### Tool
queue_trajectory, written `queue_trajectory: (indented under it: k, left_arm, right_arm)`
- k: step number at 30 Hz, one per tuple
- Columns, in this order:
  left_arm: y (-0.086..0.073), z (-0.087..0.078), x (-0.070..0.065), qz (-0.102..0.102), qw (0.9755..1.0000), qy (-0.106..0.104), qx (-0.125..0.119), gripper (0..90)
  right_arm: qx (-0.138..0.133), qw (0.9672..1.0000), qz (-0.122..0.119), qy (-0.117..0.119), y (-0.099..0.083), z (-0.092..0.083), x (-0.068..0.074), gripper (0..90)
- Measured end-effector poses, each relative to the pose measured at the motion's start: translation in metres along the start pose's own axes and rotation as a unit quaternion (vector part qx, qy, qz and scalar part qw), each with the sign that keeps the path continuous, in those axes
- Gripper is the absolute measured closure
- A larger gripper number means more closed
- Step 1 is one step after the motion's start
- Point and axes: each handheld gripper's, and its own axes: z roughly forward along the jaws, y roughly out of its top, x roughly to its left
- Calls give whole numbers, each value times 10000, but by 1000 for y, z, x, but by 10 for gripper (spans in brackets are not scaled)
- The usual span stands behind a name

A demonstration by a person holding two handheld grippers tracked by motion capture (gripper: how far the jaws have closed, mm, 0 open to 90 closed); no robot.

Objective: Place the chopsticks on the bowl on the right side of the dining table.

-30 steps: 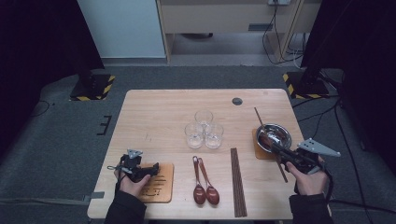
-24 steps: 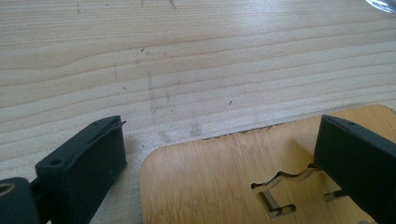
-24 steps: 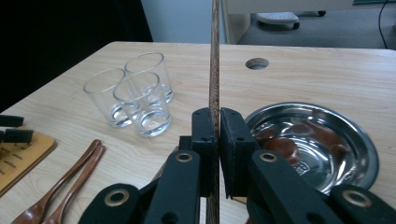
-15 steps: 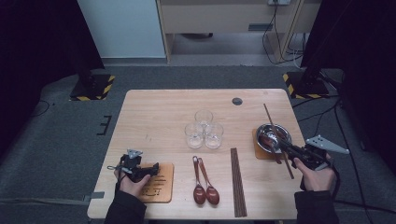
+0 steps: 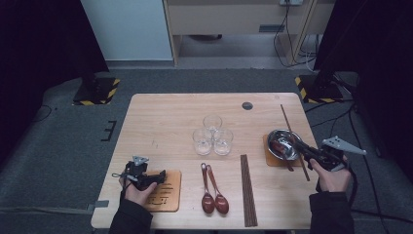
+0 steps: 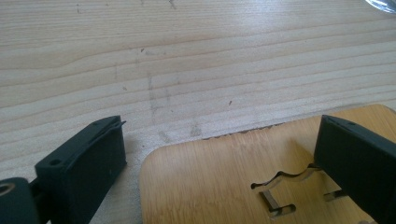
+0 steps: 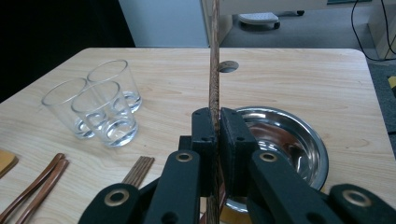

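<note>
This looks like a lab or test room set up for recording, not a home. The pale wooden table (image 5: pixel 160 122) stands alone on grey carpet (image 5: pixel 58 141), ringed by black curtains (image 5: pixel 39 39). Stand feet with yellow-and-black hazard tape (image 5: pixel 97 91) sit at its far corners. Cables (image 5: pixel 287 29) trail across the floor beneath a plain cabinet (image 5: pixel 234 14) at the back.

Three clear glasses (image 5: pixel 213 136) stand clustered and touching at the centre of the wooden table (image 5: pixel 165 122). Below them, in the lower middle of the high view, two brown spoons (image 5: pixel 212 190) lie side by side, with a bundle of dark chopsticks (image 5: pixel 248 187) just to their right. A small dark round hole (image 5: pixel 247 105) sits near the table's upper edge, and yellow-black striped stand bases (image 5: pixel 97 92) rest on the grey floor at upper left and upper right.
</note>
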Motion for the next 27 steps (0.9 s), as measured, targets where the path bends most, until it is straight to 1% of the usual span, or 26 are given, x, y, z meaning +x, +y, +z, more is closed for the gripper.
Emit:
queue_trajectory:
  k: [5,9,18,27]
  left_arm:
    - [0,0,0,1,10000,0,1,13]
    - [0,0,0,2,10000,0,2,13]
    - [0,0,0,0,10000,-2,1,12]
    - [0,0,0,-1,10000,-2,1,12]
  right_arm:
    - [25,10000,9,-40,0,5,-5,853]
    - [25,9999,48,-103,1,11,-13,853]
    - [143,9997,38,-206,-3,24,-23,852]
    - [247,9994,34,-232,-3,36,-31,853]
